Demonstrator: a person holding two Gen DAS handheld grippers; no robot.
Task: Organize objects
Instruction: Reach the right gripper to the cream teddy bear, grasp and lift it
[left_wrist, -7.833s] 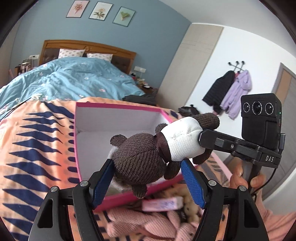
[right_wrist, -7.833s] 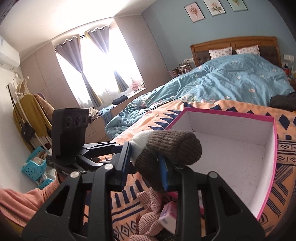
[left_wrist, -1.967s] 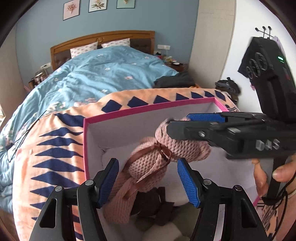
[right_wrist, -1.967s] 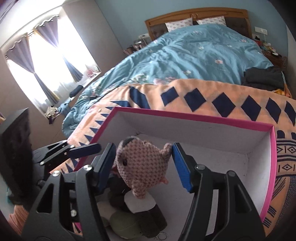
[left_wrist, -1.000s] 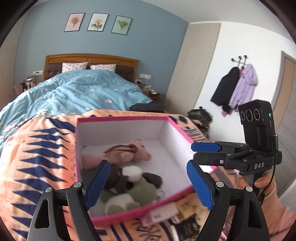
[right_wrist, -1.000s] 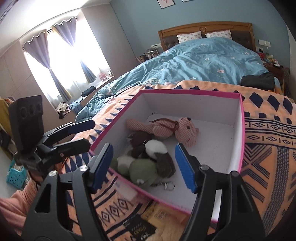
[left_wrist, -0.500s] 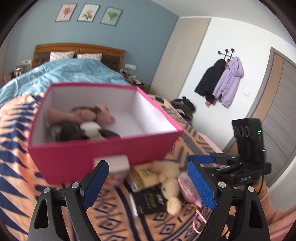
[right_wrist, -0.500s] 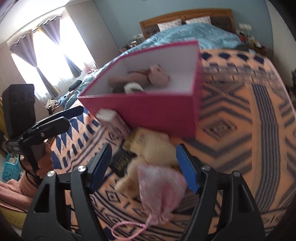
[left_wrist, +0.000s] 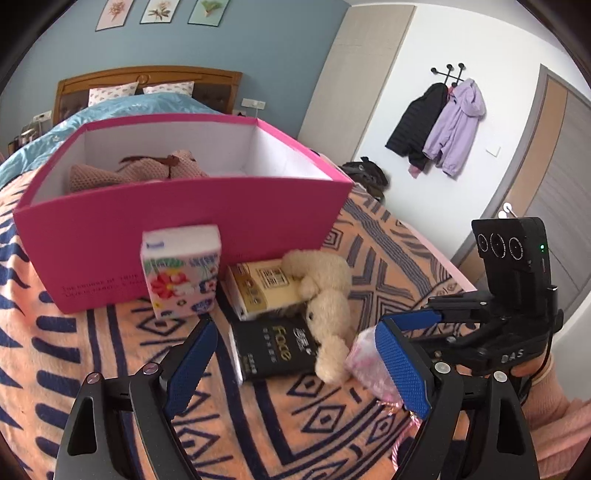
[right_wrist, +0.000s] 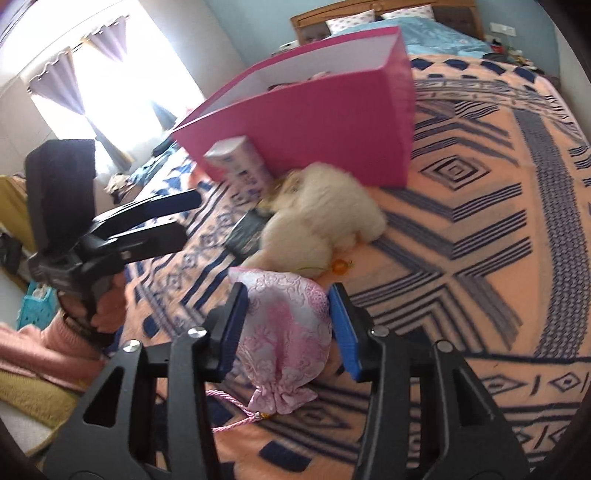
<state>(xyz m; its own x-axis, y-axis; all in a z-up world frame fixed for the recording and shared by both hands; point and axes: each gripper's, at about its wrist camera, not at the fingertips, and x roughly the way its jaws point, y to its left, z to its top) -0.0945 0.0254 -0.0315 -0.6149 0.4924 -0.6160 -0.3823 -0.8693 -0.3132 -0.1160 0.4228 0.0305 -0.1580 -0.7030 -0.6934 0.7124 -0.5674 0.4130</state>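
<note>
Right gripper (right_wrist: 288, 325) straddles the pink pouch (right_wrist: 284, 332) on the blanket (right_wrist: 480, 229), blue pads beside it, not clearly clamped yet. Left gripper (left_wrist: 295, 365) is wide open, empty, above the black packet (left_wrist: 273, 350). Squeeze mid-pouch, avoid the cord (right_wrist: 236, 421), lift clear of the cream plush (right_wrist: 325, 214), then drop into the pink box (right_wrist: 332, 114).

A home bedroom is shown. A wooden headboard (left_wrist: 147, 79) with two patterned pillows (left_wrist: 140, 90) is seen against a blue wall, and a light blue duvet (left_wrist: 110, 110) is spread below them. Three framed flower pictures (left_wrist: 159, 13) are hung above the headboard. The near part of the bed is covered by an orange blanket (right_wrist: 480, 184) with dark blue patterns. Two jackets (left_wrist: 443, 122) are hung on wall hooks beside a door (left_wrist: 554, 177). A bright window with grey curtains (right_wrist: 85, 85) is seen in the right wrist view.
</note>
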